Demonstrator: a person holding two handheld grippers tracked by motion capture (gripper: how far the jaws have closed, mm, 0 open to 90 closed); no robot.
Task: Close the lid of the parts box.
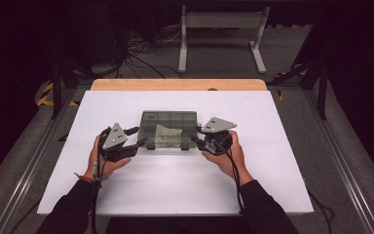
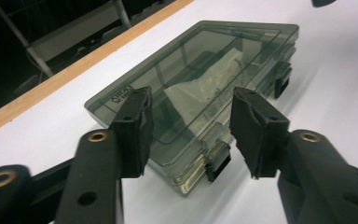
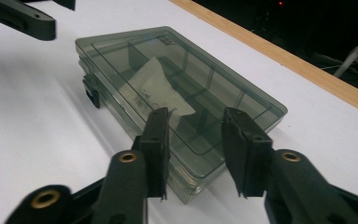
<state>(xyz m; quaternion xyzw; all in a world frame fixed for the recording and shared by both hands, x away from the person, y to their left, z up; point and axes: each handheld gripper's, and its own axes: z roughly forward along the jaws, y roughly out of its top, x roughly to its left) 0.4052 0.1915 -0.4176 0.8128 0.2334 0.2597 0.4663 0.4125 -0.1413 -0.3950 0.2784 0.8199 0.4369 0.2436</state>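
High view: the smoky plastic compartment box [image 1: 168, 129] is seen closed at frame centre on the white table [image 1: 175, 185], flanked by the left gripper [image 1: 141, 142] and right gripper [image 1: 195, 139], both parted and gripping nothing.

White table [image 1: 141, 190] with a bare wooden strip [image 1: 177, 84] along its far edge. One smoky transparent compartment box [image 1: 168, 129] lies flat near centre, lid closed, latches facing near side.

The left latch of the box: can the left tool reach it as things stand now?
Probably yes. The left tool is open and points at the near corner of the box; the latch lies just below its jaws, with nothing between.
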